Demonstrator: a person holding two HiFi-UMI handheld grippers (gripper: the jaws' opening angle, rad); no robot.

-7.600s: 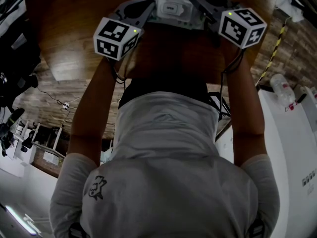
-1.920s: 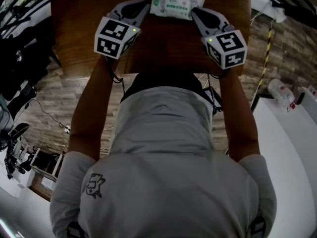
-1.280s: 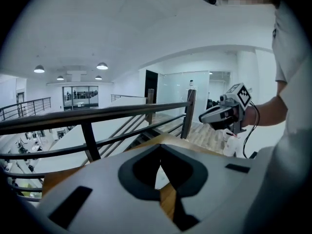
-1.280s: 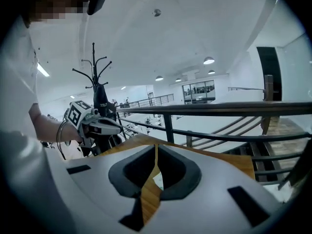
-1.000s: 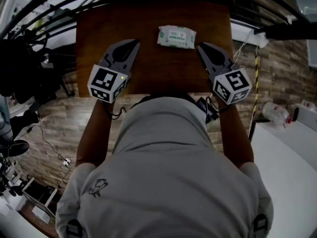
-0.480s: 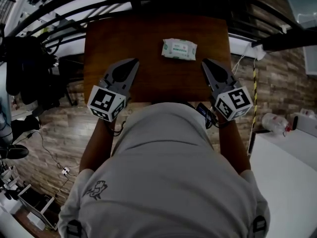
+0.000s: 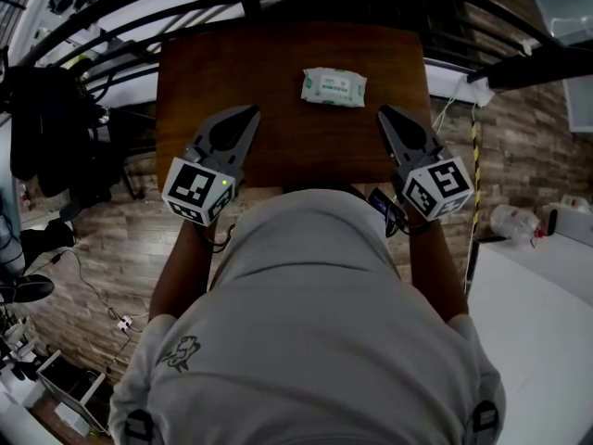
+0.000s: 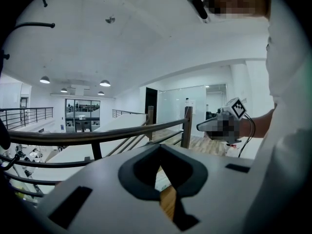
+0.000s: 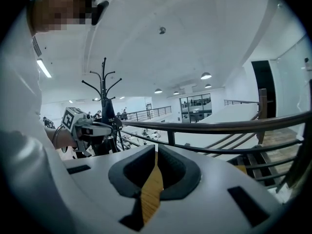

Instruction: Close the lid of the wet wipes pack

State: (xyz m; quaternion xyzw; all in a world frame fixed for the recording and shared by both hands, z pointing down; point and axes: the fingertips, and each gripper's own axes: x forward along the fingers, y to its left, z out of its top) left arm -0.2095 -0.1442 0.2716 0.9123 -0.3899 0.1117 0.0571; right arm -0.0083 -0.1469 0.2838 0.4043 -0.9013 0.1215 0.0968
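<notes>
The wet wipes pack [image 7: 334, 87] is lying flat and alone on the far half of the table [image 7: 232, 72], printed face up. The left tongs [image 7: 248, 114] and the right tongs [image 7: 383, 116] are hovering nearer the person, one on each side, both well apart from the pack and angling their tips toward it. Each pair is clenched on nothing. In the left gripper view and the right gripper view the pads are meeting at the tip, with only a sliver of tabletop showing through the slot behind them. Holding off symmetrically like this is probably leaving the pack free to be checked, or marking the job as finished, since nothing is pressing on it.

The lid itself is too small in the head view to make out, so whether it is fully snapped down is remaining a guess. Neither gripper view is showing the pack, as both are looking over it toward a railing [image 8: 97, 136] and a bright hall. The person's torso [image 7: 315, 323] is covering the near edge of the table
</notes>
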